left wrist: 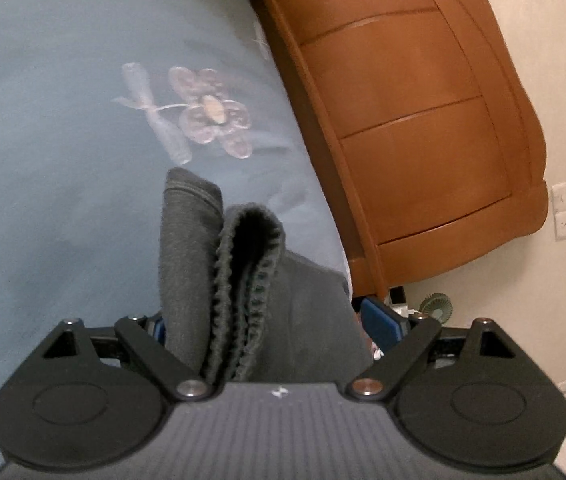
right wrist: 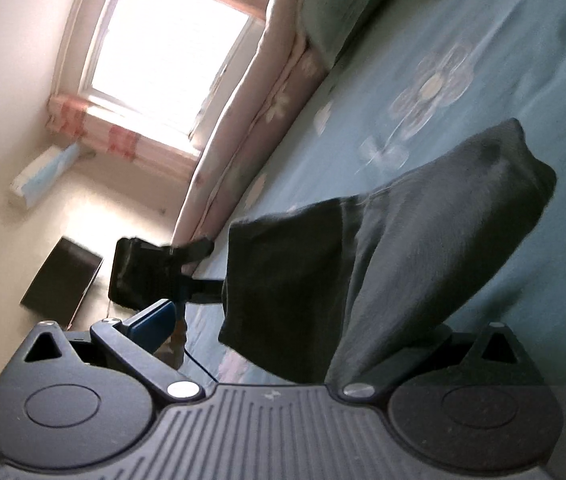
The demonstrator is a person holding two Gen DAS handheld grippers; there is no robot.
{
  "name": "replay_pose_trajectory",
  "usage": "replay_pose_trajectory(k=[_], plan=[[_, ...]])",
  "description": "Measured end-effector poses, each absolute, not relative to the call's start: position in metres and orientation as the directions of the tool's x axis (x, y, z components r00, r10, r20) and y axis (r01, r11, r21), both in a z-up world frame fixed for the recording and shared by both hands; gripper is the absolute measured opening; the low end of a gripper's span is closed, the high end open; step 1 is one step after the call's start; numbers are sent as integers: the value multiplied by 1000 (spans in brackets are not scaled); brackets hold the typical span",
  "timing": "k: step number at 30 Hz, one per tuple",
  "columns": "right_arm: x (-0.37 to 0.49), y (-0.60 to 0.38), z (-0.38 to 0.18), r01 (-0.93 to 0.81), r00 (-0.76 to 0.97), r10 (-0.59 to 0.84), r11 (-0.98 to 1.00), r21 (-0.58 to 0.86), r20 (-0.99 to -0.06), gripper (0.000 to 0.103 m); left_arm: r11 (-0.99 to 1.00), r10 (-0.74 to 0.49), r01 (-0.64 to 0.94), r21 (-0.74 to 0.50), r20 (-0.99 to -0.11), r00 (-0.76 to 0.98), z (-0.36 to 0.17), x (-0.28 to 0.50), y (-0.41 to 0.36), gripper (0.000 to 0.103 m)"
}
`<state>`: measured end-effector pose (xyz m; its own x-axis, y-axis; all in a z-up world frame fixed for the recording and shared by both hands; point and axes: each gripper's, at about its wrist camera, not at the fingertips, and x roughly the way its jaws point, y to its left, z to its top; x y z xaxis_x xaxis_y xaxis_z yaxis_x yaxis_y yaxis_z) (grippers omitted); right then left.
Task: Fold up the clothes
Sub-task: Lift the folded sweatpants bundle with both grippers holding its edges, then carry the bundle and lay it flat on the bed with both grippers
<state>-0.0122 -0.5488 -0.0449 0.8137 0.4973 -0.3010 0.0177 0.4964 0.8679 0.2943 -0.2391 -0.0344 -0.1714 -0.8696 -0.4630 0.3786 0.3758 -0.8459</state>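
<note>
Where both grippers meet it, grey garment (left wrist: 243, 280) drapes between jaws

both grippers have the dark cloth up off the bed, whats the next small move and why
Probably lower the grey garment flat onto the blue bedspread. It hangs bunched between the left gripper and the right gripper, above the bed, so no neat fold can start yet.

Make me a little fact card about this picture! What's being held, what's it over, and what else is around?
held thing: dark grey garment, bunched, ribbed edge showing
left gripper: wide apart, garment between its fingers
right gripper: garment draped over one side, grip unclear
underneath: blue bedspread with stitched flowers
nearby: wooden headboard, bright window, pillow
</note>
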Motion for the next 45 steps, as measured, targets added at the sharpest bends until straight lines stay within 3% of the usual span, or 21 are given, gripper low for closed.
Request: replay_pose_trajectory(k=[15, 24, 30, 34, 38, 42, 45], plan=[[-22, -576, -57, 162, 885, 264, 596, 787, -383, 103, 310, -817, 507, -804, -499, -291, -26, 337, -414, 89], [-1, -516, -70, 183, 862, 172, 772, 608, -477, 103, 327, -822, 514, -793, -507, -260, -29, 355, -446, 89], [-6, -505, -84, 219, 852, 169, 745, 630, -496, 103, 400, -823, 519, -756, -545, -159, -31, 363, -446, 89], [-25, -503, -99, 266, 842, 132, 741, 617, -522, 103, 395, -860, 542, -742, -506, -67, -11, 364, -421, 89], [-48, -514, -109, 294, 878, 83, 683, 668, -472, 103, 336, -852, 603, -724, -506, -132, -1, 347, -403, 90], [-74, -544, -117, 371, 913, -56, 523, 767, -403, 103, 301, -797, 646, -702, -557, -234, -20, 312, -396, 90], [-83, -567, -123, 317, 947, -79, 382, 868, -311, 103, 292, -748, 664, -688, -597, -290, -44, 286, -395, 90]])
